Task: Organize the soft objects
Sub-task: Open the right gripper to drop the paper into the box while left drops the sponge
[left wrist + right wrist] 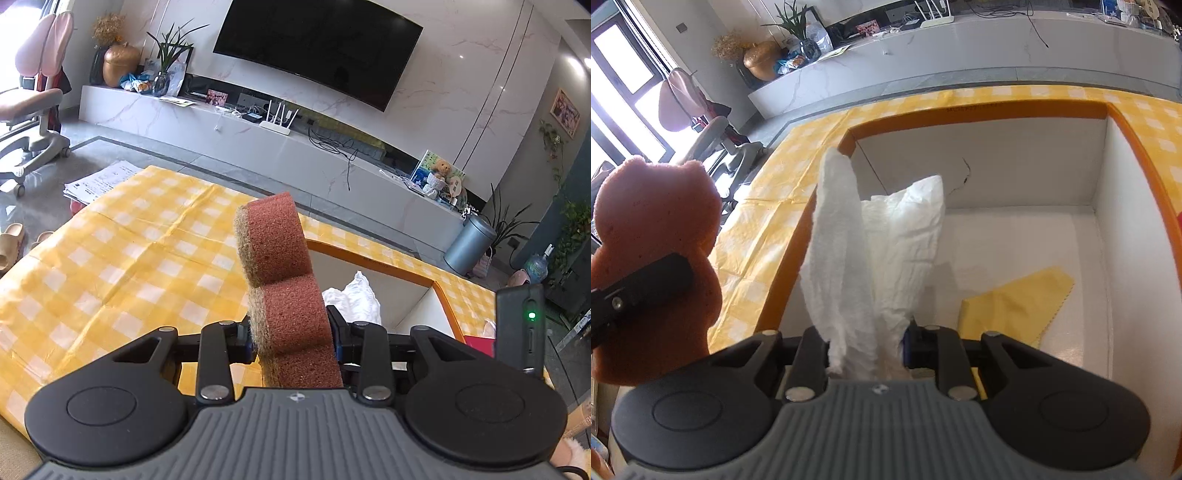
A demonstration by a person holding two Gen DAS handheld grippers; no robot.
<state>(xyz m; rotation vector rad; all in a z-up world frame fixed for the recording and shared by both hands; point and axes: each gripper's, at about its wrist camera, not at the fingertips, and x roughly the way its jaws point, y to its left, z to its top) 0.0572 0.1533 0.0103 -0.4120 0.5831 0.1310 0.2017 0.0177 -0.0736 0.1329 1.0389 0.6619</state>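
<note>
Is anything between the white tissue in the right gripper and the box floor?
Nothing visible blocks it. The white tissue hangs above the open box; only a yellow cloth lies on the floor, off to the right.

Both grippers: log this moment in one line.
left gripper: shut on bear-shaped sponge | right gripper: shut on white cloth, over orange-rimmed box

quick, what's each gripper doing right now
Left gripper: closed on the sponge.
Right gripper: closed on the white cloth, over the box.
</note>
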